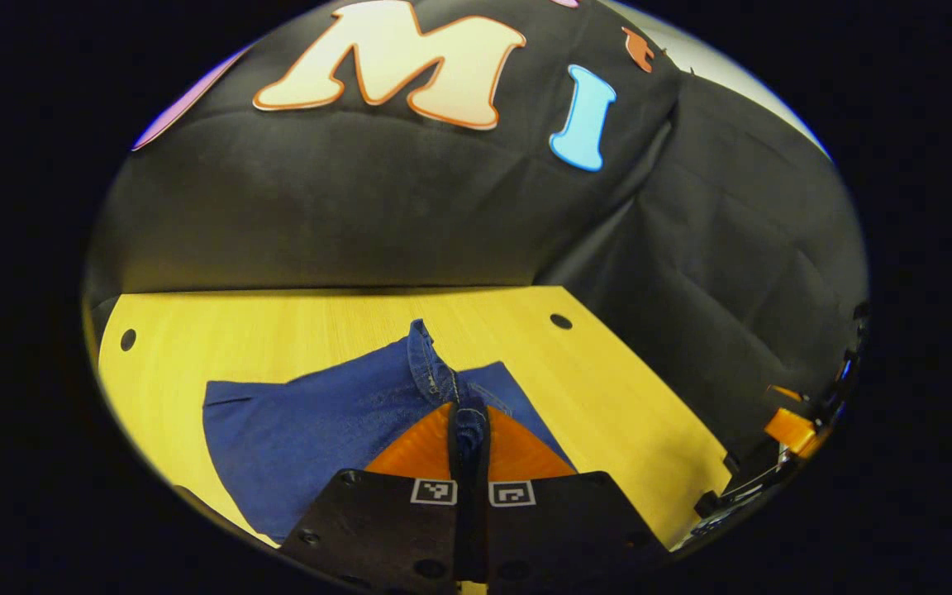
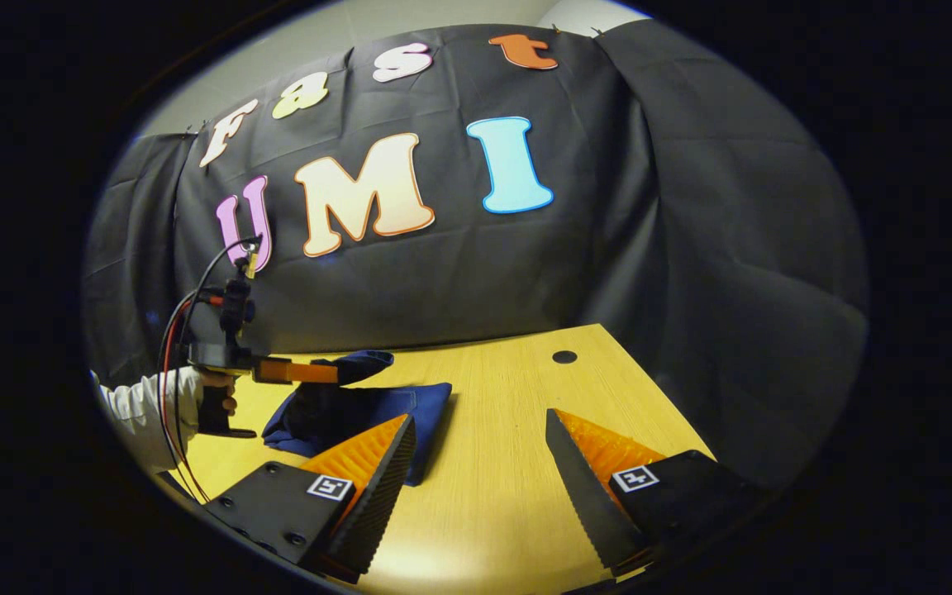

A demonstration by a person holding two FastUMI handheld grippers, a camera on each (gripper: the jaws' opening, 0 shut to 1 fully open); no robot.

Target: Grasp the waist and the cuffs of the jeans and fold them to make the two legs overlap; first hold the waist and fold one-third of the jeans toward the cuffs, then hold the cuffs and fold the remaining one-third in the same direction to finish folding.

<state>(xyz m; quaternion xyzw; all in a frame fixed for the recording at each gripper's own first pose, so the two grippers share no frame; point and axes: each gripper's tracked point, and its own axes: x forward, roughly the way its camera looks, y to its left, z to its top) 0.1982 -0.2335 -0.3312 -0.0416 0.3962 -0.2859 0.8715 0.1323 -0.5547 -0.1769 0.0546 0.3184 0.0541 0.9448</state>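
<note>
Both claws show at the bottom of their own views. In the left gripper view the left claw [image 1: 469, 430] is clenched on a ridge of the jeans [image 1: 319, 421]: its two orange fingers [image 1: 422, 450] press together with a strip of denim pinched between them, and a seamed edge of the cloth rises from the tips and curls away from the camera. Which part of the jeans that edge is, waist or cuff, is hard to make out. The right claw [image 2: 480, 430] in the right gripper view is released, its fingers [image 2: 368, 450] spread wide with bare wood between them, holding and touching nothing.

Beneath everything lies the yellow wooden surface [image 1: 608, 380], with small dark holes [image 1: 561, 321] near its far corners. Its near edge is cut off by the claws' black bodies.

On it the jeans lie as a flat blue block, mostly left of the left claw and reaching under it; their near part is hidden behind that claw's body. From the right gripper view the jeans [image 2: 410, 405] sit well left of the open claw, partly hidden behind its left finger, and their left side is hidden by the other claw, held by a hand [image 2: 216, 388] in a white sleeve [image 2: 141, 405].
</note>
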